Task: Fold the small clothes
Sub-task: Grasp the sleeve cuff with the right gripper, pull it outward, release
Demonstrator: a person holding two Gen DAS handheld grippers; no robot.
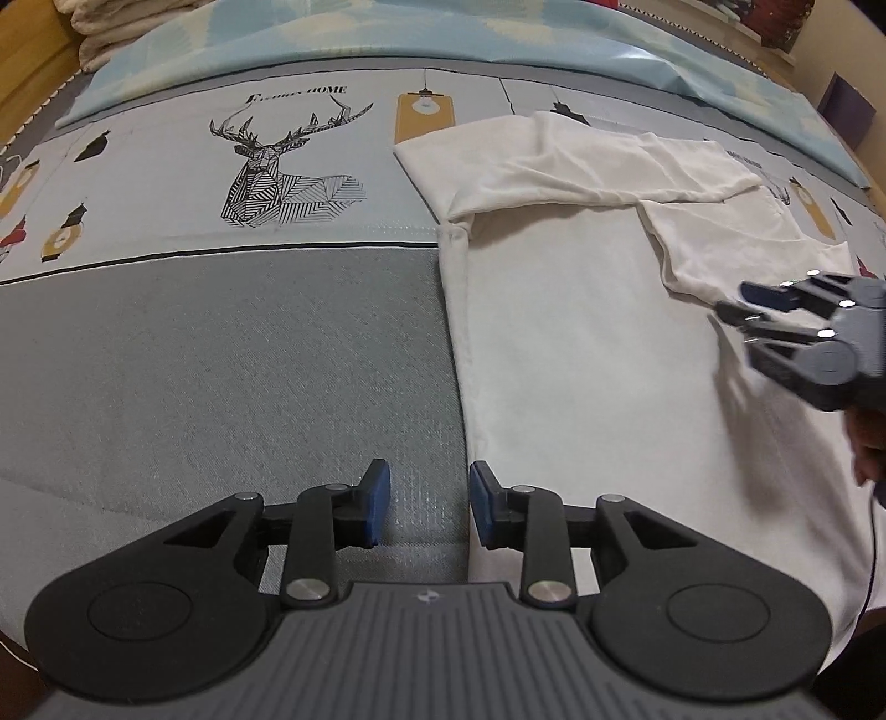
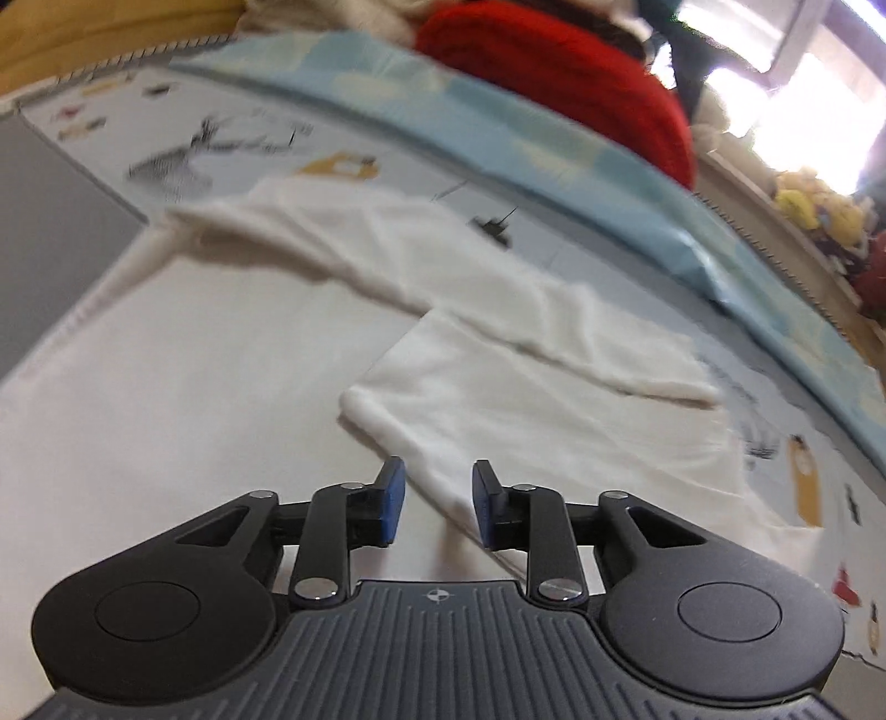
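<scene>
- A bed [image 1: 221, 354] fills both views, its grey sheet bearing one geometric deer print [image 1: 277, 171] and several yellow lantern motifs; a pale blue quilt [image 1: 443, 39] lies along the far edge, and one red knitted item [image 2: 565, 83] sits behind it.
- One white garment [image 1: 581, 332] lies flat on the bed's right part, both sleeves folded inward across the chest, faint creases in the soft cloth.
- Two hand-held grippers appear: the left hand-held gripper [image 1: 429, 507] hovers over the garment's left edge, blue pads apart, holding nothing.
- The right hand-held gripper [image 2: 437, 507] is parted over the folded sleeve's corner, gripping nothing; this view is blurred.
</scene>
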